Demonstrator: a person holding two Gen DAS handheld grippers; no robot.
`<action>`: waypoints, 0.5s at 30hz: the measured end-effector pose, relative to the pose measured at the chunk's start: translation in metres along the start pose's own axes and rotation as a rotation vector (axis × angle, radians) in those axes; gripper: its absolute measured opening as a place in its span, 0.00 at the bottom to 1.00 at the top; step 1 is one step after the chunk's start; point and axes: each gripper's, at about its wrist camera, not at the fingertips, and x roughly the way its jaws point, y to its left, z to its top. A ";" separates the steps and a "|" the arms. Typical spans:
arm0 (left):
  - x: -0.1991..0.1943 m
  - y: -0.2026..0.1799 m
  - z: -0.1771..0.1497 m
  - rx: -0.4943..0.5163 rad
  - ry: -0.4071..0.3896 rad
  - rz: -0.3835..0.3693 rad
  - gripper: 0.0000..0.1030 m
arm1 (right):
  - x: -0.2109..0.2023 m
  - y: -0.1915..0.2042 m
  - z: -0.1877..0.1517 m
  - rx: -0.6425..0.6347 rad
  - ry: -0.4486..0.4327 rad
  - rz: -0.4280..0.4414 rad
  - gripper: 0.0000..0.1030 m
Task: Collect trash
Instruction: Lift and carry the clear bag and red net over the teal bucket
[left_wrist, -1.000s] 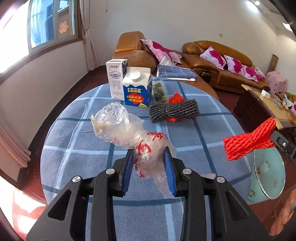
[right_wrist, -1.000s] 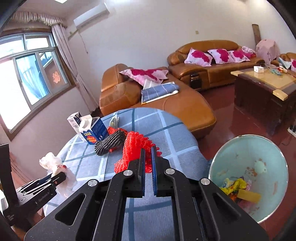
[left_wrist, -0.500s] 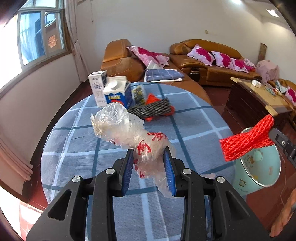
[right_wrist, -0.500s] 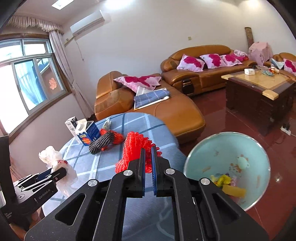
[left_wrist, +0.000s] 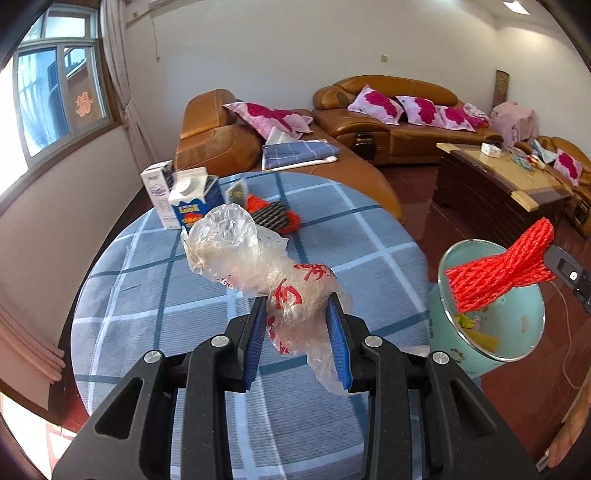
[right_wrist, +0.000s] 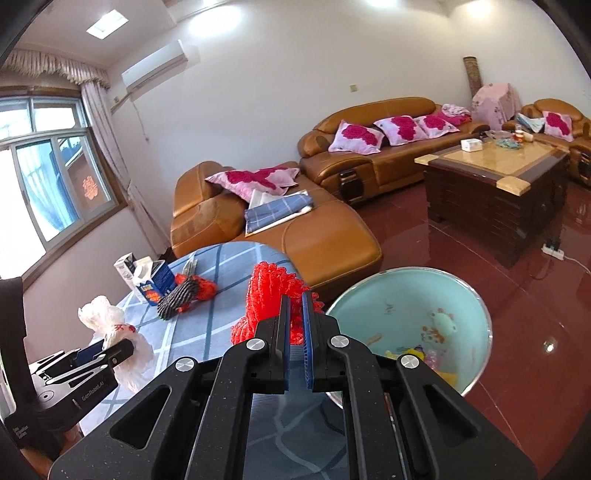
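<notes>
The room has white walls (right_wrist: 258, 74) and a shiny red floor (right_wrist: 461, 254). Brown sofas (right_wrist: 369, 155) with pink pillows (right_wrist: 356, 137) stand along the wall. A dark wooden table (right_wrist: 495, 184) sits nearby. Daylight comes through a big window (right_wrist: 48, 188) with curtains (right_wrist: 107, 147).

Left wrist view close behind its fingers (left_wrist: 334, 343), facing down across table (left_wrist: 147, 295) toward sofa (left_wrist: 229, 147), right wrist view likewise, angled shallower, bin (right_wrist: 476, 314) near, both share table, sofa, bin (left_wrist: 447, 258), each glimpses the other gripper.
</notes>
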 end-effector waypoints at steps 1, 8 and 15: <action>0.000 -0.004 0.000 0.006 0.000 -0.006 0.32 | -0.001 -0.002 0.000 0.000 -0.003 -0.006 0.07; 0.000 -0.027 0.001 0.045 0.001 -0.030 0.32 | -0.007 -0.021 -0.002 0.017 -0.019 -0.047 0.07; 0.003 -0.051 0.003 0.081 0.004 -0.052 0.32 | -0.010 -0.043 -0.004 0.053 -0.031 -0.091 0.07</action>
